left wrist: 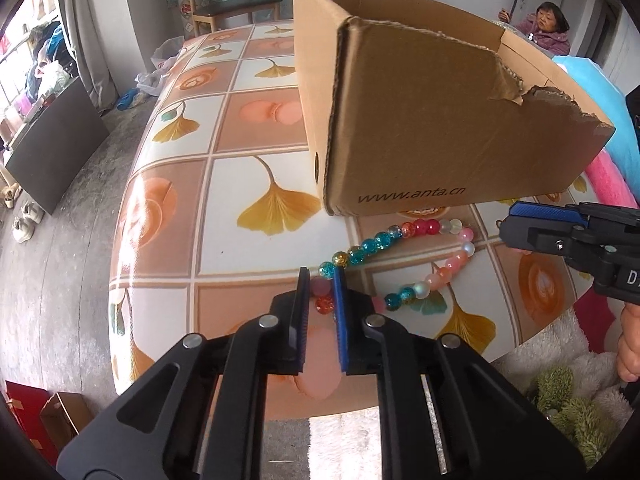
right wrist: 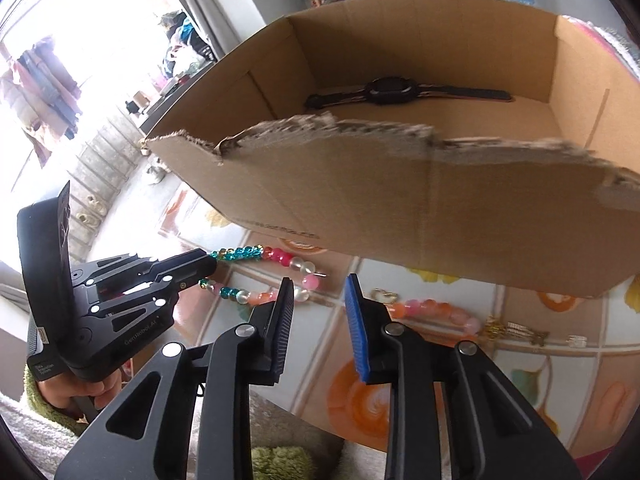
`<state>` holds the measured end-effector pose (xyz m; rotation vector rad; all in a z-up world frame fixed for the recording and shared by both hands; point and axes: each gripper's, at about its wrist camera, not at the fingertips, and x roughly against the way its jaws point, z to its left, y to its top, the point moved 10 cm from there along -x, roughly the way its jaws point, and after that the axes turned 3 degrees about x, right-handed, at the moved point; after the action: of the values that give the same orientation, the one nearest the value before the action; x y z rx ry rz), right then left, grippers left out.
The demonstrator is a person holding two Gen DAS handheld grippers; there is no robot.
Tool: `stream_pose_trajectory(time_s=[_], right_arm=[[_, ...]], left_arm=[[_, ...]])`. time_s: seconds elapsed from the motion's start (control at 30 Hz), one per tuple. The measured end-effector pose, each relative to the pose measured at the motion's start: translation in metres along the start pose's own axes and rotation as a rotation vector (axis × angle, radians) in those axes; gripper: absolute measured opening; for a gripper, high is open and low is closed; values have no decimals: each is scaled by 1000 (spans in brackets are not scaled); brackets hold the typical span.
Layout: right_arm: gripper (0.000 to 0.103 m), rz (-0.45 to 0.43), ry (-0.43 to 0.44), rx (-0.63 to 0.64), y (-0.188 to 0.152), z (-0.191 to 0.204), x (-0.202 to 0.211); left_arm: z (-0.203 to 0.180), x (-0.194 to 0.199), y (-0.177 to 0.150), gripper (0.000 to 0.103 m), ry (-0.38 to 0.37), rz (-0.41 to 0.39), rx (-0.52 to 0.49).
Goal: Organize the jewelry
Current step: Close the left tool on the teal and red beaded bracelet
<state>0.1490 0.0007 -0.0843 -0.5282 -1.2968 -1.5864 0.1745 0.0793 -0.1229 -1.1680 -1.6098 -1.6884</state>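
Observation:
A long strand of colourful glass beads (left wrist: 404, 232) lies looped on the tiled tablecloth in front of a torn cardboard box (left wrist: 440, 120). My left gripper (left wrist: 322, 276) is shut on the near end of the strand, with an orange and a pink bead pinched between its pads. In the right wrist view the left gripper (right wrist: 210, 266) bites the bead strand (right wrist: 280, 256) from the left. My right gripper (right wrist: 319, 284) hovers open just beside the strand's loop, with nothing between its fingers. A black watch (right wrist: 384, 92) lies inside the box (right wrist: 400, 200).
A pink-orange bead bracelet (right wrist: 436, 312), a gold heart charm (right wrist: 380, 296) and small gold pieces (right wrist: 516, 330) lie right of the right gripper. Pink and blue cloth (left wrist: 612, 176) sits beside the box. The table edge (left wrist: 240, 404) is near. A person (left wrist: 544, 28) sits far back.

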Motion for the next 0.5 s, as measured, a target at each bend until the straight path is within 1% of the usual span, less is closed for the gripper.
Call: stream_pose_trajectory(time_s=[0.1,0.23,0.47,0.5], right_arm=[[23,23,8,2,1,4,-9],[23,31,3,10,6,6,-17],[22,55,-27,50,9,12,-31],[21,61,-33,56,9,12,-33]], left_arm=[[0,-1,0,11,0,-1,9],[-2,-2,2,11,3,-2,10],[-2,-3,2,11,7,-3,7],[-3,-3,3,11,8,-4,7]])
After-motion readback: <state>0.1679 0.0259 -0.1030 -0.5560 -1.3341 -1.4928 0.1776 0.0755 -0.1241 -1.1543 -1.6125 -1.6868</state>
